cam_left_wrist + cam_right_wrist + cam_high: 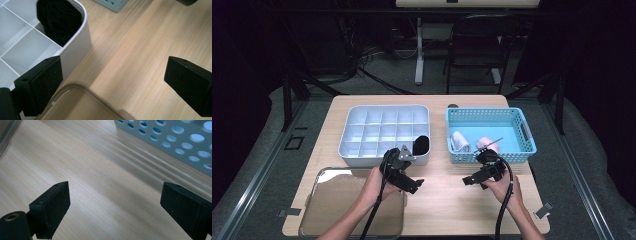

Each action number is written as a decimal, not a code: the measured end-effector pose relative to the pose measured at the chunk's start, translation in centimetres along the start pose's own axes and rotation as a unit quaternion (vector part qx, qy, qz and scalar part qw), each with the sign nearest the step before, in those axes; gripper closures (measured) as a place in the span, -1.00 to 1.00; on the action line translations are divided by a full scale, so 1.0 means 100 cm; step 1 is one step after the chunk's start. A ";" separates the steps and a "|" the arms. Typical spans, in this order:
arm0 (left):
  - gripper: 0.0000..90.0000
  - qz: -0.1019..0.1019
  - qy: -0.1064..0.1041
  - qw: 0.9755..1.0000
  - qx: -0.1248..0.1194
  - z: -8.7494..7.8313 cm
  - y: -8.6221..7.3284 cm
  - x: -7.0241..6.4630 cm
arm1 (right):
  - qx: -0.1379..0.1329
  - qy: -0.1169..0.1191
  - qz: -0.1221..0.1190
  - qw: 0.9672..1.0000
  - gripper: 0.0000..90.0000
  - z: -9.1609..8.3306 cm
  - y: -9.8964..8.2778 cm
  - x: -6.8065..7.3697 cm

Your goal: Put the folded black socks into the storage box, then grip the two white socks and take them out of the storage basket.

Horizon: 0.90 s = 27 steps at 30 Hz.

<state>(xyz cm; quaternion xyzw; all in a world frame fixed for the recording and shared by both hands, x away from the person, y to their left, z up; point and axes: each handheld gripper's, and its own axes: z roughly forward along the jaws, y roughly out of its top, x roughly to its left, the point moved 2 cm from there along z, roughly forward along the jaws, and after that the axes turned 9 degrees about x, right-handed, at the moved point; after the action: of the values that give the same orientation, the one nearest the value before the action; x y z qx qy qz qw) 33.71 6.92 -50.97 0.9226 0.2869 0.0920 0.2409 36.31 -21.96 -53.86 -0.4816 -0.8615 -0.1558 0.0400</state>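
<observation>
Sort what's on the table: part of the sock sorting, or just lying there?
In play:
white divided plastic organizer
black rolled sock in its near-right compartment
blue perforated plastic basket
white rolled sock and pink rolled sock inside it

Idle:
clear plastic lid, flat by the near-left edge

- The bench (447, 200) has a pale wood-grain top with rounded corners and is brightly lit from above.
- It stands on a grey floor (597, 165) that falls into shadow toward the edges.
- Behind it stands a dark folding chair (474, 47).
- Beside the chair, a white table leg (419, 50) carries a pale tabletop (467, 3) at the upper edge.
- Black cables (362, 62) lie tangled on the floor at the back.
- The surroundings on both sides are dark.
</observation>
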 end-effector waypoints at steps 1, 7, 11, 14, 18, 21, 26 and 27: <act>-0.97 0.000 -0.004 1.000 -0.001 0.001 -0.002 -0.002 | 0.001 -0.001 0.000 1.000 -0.81 0.000 0.000 0.000; -0.99 0.008 0.000 1.000 0.001 0.008 -0.012 -0.014 | -0.005 0.005 0.010 1.000 -0.81 0.000 -0.001 -0.001; -1.00 0.010 0.007 1.000 -0.001 0.008 -0.022 -0.020 | 0.000 -0.002 0.003 1.000 -0.81 -0.003 -0.002 -0.001; -1.00 0.015 0.034 0.999 0.015 0.011 -0.029 -0.023 | -0.004 0.003 0.005 1.000 -0.81 -0.003 -0.001 0.000; -1.00 0.013 0.034 0.999 0.011 0.009 -0.034 -0.026 | 0.002 0.000 -0.005 1.000 -0.79 -0.004 0.001 0.001; -1.00 0.015 0.035 0.999 0.002 0.006 -0.035 -0.028 | -0.004 0.005 -0.002 1.000 -0.80 -0.005 0.001 0.005; -1.00 0.011 0.019 1.000 -0.011 0.005 -0.035 -0.028 | -0.007 0.007 -0.004 1.000 -0.80 -0.008 0.001 0.008; -1.00 0.007 0.012 1.000 -0.012 0.006 -0.035 -0.028 | 0.002 0.005 -0.009 1.000 -0.80 -0.009 0.001 0.008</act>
<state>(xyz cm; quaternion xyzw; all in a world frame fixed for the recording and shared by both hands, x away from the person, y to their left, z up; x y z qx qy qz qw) 29.91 7.62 -53.30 0.9203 0.2822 0.1085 0.2482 35.93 -21.57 -52.77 -0.4727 -0.8661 -0.1566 0.0438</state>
